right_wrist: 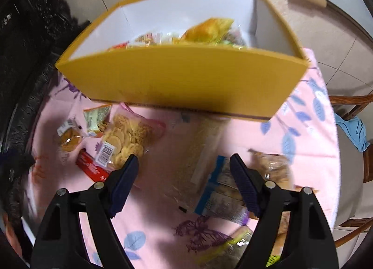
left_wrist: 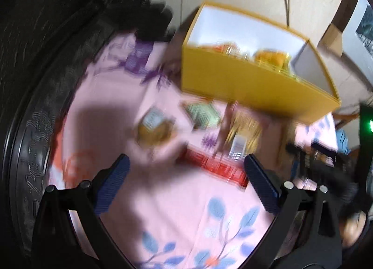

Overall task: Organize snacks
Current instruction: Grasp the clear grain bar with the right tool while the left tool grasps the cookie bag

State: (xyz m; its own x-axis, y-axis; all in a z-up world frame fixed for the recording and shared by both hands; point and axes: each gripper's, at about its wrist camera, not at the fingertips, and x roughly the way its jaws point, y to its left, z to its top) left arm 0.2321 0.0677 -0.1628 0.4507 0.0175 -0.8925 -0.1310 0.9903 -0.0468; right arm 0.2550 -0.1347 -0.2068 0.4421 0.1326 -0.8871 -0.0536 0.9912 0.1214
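A yellow box [right_wrist: 186, 82] with white inner walls stands on the pink flowered cloth [right_wrist: 158, 210] and holds several snack packets; it also shows in the left wrist view [left_wrist: 244, 82]. Loose snacks lie in front of it: a bag of round crackers [right_wrist: 126, 138], a red bar [right_wrist: 89, 166], a small cookie packet [right_wrist: 68, 138], a green-white packet [right_wrist: 96, 117], a long beige packet [right_wrist: 200, 152] and a blue-edged packet [right_wrist: 223, 189]. My right gripper [right_wrist: 184, 164] is open and empty above the beige packet. My left gripper [left_wrist: 186, 164] is open and empty above the red bar [left_wrist: 214, 166].
A brown snack bag [right_wrist: 272, 166] lies at the right of the cloth. A wooden chair with a blue cloth [right_wrist: 354, 129] stands beyond the table's right edge. A dark textured mass [left_wrist: 46, 59] fills the left side. The left wrist view is blurred.
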